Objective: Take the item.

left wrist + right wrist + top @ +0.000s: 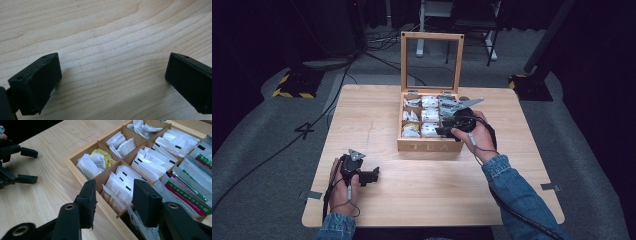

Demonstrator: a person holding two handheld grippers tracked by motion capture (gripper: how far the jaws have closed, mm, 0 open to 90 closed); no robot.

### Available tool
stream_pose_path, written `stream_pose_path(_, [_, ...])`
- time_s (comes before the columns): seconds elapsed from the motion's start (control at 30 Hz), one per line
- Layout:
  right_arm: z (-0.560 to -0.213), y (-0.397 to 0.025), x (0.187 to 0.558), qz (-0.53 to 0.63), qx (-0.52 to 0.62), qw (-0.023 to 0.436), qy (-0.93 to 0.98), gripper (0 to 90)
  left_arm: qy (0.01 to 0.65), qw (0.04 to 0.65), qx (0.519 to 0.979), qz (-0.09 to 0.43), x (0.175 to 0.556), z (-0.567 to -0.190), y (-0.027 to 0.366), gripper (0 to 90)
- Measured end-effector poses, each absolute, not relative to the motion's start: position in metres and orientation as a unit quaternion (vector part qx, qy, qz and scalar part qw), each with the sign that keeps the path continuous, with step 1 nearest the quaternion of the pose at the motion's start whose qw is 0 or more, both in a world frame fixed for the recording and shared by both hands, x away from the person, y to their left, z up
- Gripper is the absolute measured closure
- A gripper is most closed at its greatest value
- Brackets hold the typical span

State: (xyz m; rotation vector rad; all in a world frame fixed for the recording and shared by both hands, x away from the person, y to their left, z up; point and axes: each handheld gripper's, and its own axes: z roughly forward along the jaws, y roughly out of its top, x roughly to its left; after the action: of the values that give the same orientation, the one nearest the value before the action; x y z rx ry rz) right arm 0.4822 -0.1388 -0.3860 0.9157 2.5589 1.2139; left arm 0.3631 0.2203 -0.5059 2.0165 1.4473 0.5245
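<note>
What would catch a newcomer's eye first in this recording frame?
The open wooden tea box at the table's far middle stands out, its glass-paned lid upright and its compartments packed with white, yellow and green-striped tea packets. The right gripper hovers open over the box's near right corner. The left gripper rests open on bare tabletop near the front left edge.

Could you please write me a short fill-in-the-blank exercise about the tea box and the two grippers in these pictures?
1. The lid of the wooden tea box stands ____.
2. The right gripper hovers over the box with its jaws ____.
3. The left gripper sits low over the bare ____, apart from the box.
4. The front wall of the box bears the word ____.

Missing words: open; open; table; TEA
</note>
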Motion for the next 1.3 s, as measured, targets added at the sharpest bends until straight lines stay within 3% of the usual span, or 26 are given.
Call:
stream_pose_path(0.17, [-0.387, -0.125, 0.488, 0.385, 0.304, 0.086, 0.867, 59.4, 0.544, 0.297, 0.760, 0.197, 0.363, -0.506, 0.220, 0.4])
stream_pose_path(1.0, [-0.416, -0.096, 0.506, 0.319, 0.305, 0.074, 0.894, 67.0, 0.544, 0.296, 0.760, 0.198, 0.364, -0.506, 0.220, 0.1])
stream_pose_path(1.3, [-0.423, -0.092, 0.509, 0.303, 0.334, 0.057, 0.891, 78.2, 0.543, 0.296, 0.760, 0.198, 0.364, -0.506, 0.220, 0.1])
